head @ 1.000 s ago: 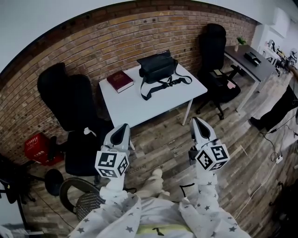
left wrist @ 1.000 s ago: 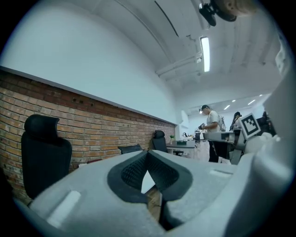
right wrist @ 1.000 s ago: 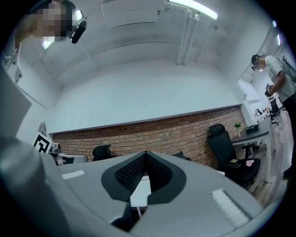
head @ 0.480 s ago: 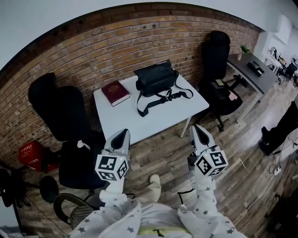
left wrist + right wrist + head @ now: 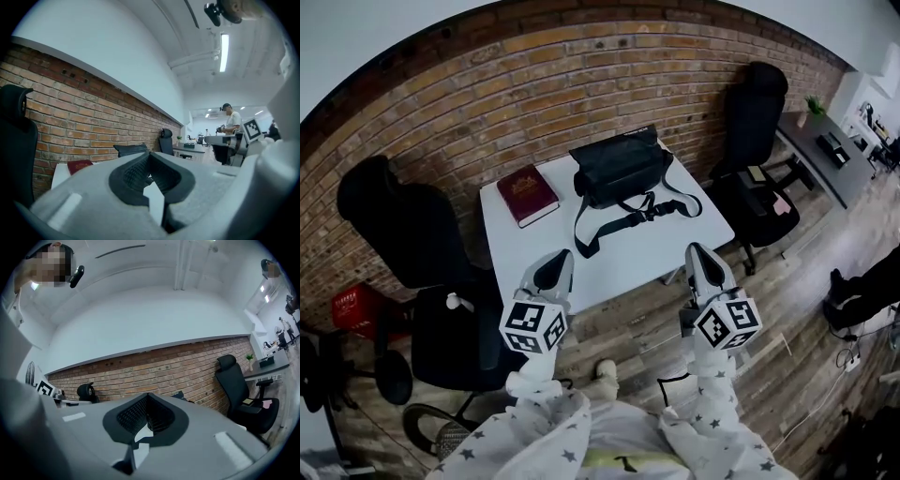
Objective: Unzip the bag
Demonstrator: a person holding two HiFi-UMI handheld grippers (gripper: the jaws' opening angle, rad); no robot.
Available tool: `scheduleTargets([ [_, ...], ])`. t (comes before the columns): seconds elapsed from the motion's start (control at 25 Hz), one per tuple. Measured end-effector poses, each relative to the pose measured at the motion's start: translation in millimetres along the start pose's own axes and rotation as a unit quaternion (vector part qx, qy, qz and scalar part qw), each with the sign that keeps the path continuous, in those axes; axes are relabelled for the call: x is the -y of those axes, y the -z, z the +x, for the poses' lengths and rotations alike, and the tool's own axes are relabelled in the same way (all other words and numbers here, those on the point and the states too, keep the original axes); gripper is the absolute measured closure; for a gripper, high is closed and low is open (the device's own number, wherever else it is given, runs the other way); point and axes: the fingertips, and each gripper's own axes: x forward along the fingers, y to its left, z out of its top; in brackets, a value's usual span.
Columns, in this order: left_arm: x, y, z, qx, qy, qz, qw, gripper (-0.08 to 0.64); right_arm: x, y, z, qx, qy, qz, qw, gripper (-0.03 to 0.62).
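Observation:
A black shoulder bag (image 5: pixel 620 170) with a loose strap (image 5: pixel 630 214) lies at the far side of a white table (image 5: pixel 694 225) against the brick wall; its top also shows in the left gripper view (image 5: pixel 131 149). My left gripper (image 5: pixel 555 270) hovers over the table's near edge, well short of the bag, jaws shut with nothing between them. My right gripper (image 5: pixel 703 262) hangs by the table's near right corner, also shut and empty. In the gripper views each pair of jaws, left (image 5: pixel 149 157) and right (image 5: pixel 147 399), meets at the tips.
A dark red book (image 5: pixel 527 194) lies on the table left of the bag. Black office chairs stand at the left (image 5: pixel 403 234) and right (image 5: pixel 759 112) of the table. A red crate (image 5: pixel 356 306) sits on the floor at left. A grey desk (image 5: pixel 825 155) stands far right.
The table and bag have drawn nearer in the head view as the person stepped forward; both grippers now reach the table's near edge. Jaws stayed shut.

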Motion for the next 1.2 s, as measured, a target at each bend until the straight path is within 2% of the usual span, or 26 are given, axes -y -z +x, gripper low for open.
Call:
scheduleTargets([
  [0.32,-14.3,0.7,50.3,-0.002,0.013,-0.001,0.9999,0.561,24.1,0.3,41.8,0.003,0.001,0.0,1.0,0.583],
  [0.72,-44.5,11.0,69.6,-0.019,-0.012,-0.008,0.9997,0.561,33.1,14.4,88.8,-0.007,-0.017,0.012,1.0,0.583],
  [0.84,-58.4,13.6,78.3,-0.02,-0.027,-0.012,0.9994,0.561,36.9,21.7,111.6,-0.012,-0.031,0.016,0.999,0.583],
  [1.0,-71.7,18.1,97.3,-0.025,-0.034,-0.026,0.9987,0.561,42.4,40.3,146.7,-0.043,-0.056,0.011,0.997,0.583],
  [1.2,-87.5,24.9,125.4,-0.039,-0.057,-0.039,0.9968,0.558,51.7,61.3,188.8,-0.075,-0.099,0.018,0.992,0.543],
])
